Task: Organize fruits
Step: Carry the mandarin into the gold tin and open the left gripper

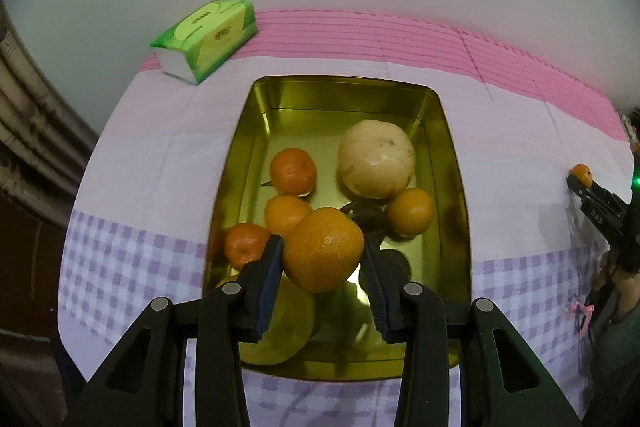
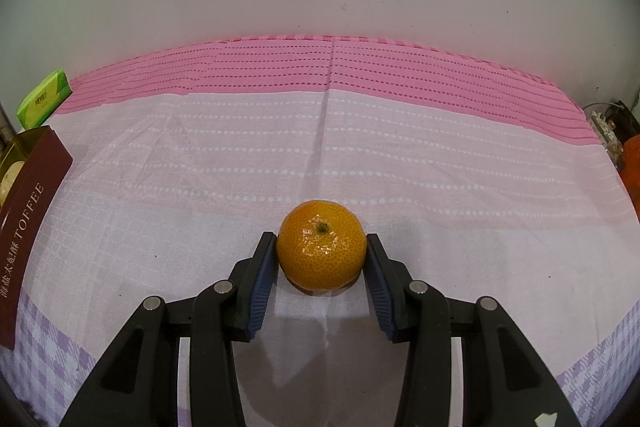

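Two grippers, one orange each. Left gripper (image 1: 323,249) jaws clamped on a large orange (image 1: 323,250), held up over the gold tin tray (image 1: 448,163). Tray holds four small oranges, e.g. one (image 1: 293,171) near the middle, plus a pale round fruit (image 1: 376,158). Right gripper (image 2: 321,254) jaws clamped on another orange (image 2: 321,247) resting on the bench cloth (image 2: 400,155), well apart from the tray. Green tissue pack (image 1: 206,39) at the back left.

Glossy gold metal tray (image 1: 452,163) mirrors the fruit; woven matt cloth (image 2: 360,155) covers the surface; the orange (image 2: 321,249) has shiny, pitted peel; tool pads (image 2: 262,287) look ribbed, perhaps rubber.
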Demonstrator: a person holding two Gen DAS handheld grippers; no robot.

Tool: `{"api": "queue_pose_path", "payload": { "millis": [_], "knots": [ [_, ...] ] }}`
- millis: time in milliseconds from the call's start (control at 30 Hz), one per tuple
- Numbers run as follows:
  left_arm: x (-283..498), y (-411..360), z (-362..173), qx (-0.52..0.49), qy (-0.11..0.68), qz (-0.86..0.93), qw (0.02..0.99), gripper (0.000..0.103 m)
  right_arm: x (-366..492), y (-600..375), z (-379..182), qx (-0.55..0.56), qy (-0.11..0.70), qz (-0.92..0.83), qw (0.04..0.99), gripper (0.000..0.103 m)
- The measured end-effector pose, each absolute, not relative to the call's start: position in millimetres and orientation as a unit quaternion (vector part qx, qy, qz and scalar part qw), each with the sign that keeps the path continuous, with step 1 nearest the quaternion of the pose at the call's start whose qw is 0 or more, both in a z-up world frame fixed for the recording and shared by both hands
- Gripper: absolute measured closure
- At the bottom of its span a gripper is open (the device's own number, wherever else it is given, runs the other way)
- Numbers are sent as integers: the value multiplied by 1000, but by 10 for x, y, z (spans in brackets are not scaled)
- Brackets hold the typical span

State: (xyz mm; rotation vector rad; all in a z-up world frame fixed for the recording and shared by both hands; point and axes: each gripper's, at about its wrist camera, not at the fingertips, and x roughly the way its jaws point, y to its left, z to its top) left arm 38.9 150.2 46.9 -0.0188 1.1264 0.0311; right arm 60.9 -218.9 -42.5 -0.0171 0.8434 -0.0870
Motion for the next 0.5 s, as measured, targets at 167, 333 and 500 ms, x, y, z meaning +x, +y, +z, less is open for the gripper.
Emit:
{"api": "queue_pose_path", "payload": {
  "millis": [167,333,500],
  "knots": [
    [313,1455,398,2,545,2,838,63,611,-2191,-419,-8,409,-42,911,61],
    [284,1336,220,-4,566,-18,824,63,611,-2196,-415,-8,409,-42,911,61],
    [264,1229,90,4,581,-21,814,63,613,-2199,-414,-8,410,-42,911,61]
  ]
}}
